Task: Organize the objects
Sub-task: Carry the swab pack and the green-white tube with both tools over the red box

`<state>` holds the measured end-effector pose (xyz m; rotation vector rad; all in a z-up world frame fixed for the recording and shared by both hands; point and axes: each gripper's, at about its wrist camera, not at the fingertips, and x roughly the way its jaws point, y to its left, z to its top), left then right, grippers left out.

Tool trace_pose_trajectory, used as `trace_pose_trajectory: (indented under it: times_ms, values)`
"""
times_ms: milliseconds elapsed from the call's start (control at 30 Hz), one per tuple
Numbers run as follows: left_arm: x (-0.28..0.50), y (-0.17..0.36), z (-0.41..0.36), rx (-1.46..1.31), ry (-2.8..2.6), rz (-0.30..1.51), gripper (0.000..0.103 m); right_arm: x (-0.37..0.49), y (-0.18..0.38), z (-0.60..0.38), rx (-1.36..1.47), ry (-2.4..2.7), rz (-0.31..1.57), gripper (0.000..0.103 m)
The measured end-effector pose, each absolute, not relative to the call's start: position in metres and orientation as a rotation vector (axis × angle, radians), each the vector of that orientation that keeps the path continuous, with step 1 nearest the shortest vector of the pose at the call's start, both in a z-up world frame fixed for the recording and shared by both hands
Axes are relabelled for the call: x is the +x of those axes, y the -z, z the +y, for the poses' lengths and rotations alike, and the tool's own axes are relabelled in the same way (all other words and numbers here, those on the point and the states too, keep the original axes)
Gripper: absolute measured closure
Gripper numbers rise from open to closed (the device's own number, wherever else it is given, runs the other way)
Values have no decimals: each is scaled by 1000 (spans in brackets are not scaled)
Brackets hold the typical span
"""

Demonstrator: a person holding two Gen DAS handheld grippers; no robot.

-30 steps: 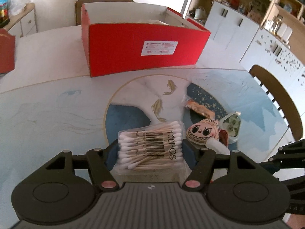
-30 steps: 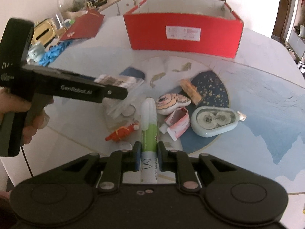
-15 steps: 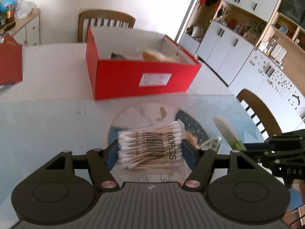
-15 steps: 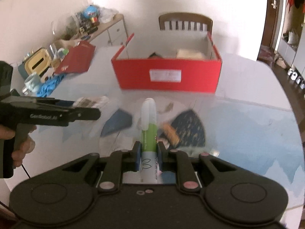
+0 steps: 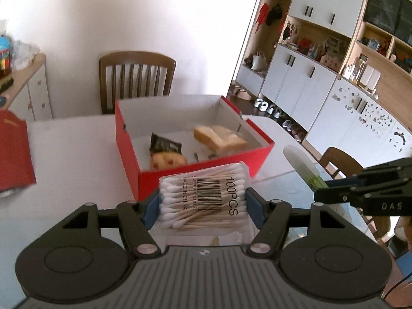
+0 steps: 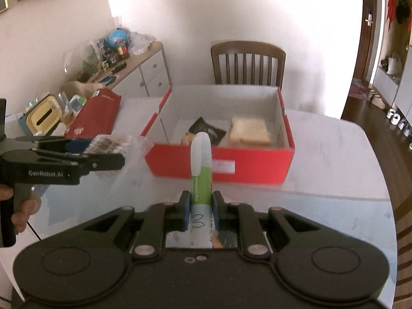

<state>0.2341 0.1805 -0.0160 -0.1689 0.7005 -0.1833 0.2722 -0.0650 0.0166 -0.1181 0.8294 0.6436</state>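
Observation:
My left gripper (image 5: 202, 206) is shut on a clear pack of cotton swabs (image 5: 203, 195) and holds it in the air just short of the open red box (image 5: 195, 177). My right gripper (image 6: 201, 208) is shut on a green and white tube (image 6: 201, 159), also raised in front of the red box (image 6: 257, 162). The box holds a dark snack packet (image 5: 164, 144), a yellow item (image 5: 167, 162) and a wrapped bread slice (image 5: 219, 136). The tube (image 5: 302, 167) and right gripper show at the right of the left wrist view; the swab pack (image 6: 113, 143) shows at the left of the right wrist view.
A wooden chair (image 6: 248, 61) stands behind the box. A red folder (image 6: 95, 113) lies on the table at the left, near a sideboard (image 6: 144, 72) crowded with clutter. White cabinets and shelves (image 5: 322, 72) line the right side. Another chair (image 5: 340, 162) stands at the table's right.
Both grippers have lifted their objects off the table mat and moved up toward the red box. The box interior has come into view and the small items on the mat have dropped out of sight.

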Motion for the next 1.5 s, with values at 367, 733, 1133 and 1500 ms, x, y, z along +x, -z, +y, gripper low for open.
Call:
trace_pose_trajectory:
  times_ms: [367,733,1133,1500]
  values:
    - [294,11,187,-100,166,692,35,331,-22,-39,-111,-611,816,87]
    - [365,23,192,-71,144,731,35,376,-7,-3,-121,-582,835,87]
    - [432,52,181,41,102,809,35,416,32,28,-116,-498,903,87]
    - [468,77,178,95,71,881,35,444,57,42,-106,-452,955,87]
